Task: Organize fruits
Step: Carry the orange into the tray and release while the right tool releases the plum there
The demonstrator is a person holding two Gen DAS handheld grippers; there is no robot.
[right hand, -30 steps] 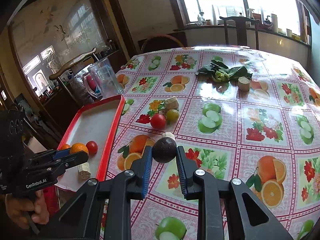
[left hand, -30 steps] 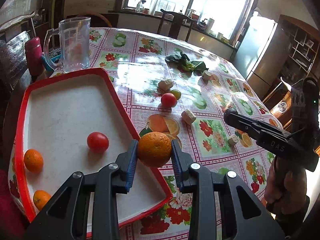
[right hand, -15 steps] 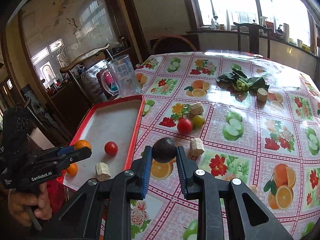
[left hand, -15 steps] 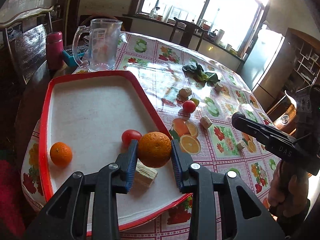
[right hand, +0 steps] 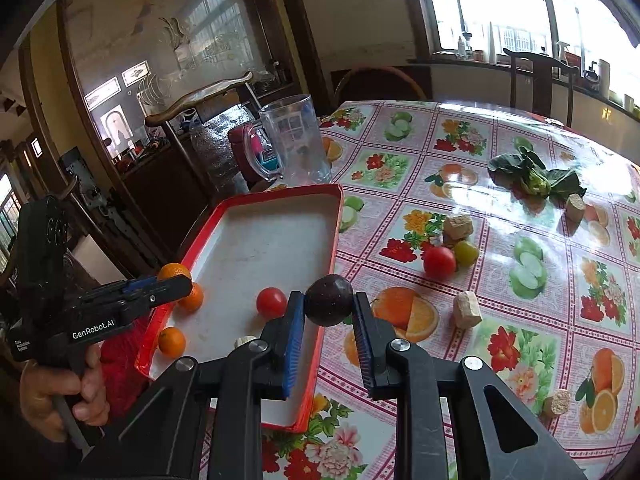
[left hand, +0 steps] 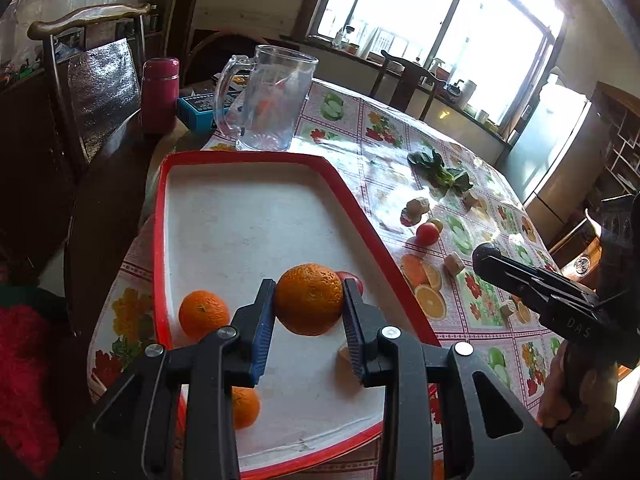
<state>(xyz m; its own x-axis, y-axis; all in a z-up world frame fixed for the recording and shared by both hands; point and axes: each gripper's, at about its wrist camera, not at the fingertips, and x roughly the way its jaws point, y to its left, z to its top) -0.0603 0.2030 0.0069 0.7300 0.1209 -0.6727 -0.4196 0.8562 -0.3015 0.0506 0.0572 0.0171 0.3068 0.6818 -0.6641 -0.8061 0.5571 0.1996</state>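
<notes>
Your left wrist camera looks down along its fingers at the red-rimmed tray [left hand: 340, 184] from close above, facing the window. Your right wrist camera sits further right, over the tray's edge, angled down across the tablecloth [right hand: 500, 280]. Both share the tray, the glass jug [left hand: 276, 100] and the table's scattered fruit.

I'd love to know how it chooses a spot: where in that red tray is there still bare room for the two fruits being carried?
The far half of the tray, toward the glass jug, is bare. The near end is crowded: three small oranges, a tomato and a tan chunk lie there.
</notes>
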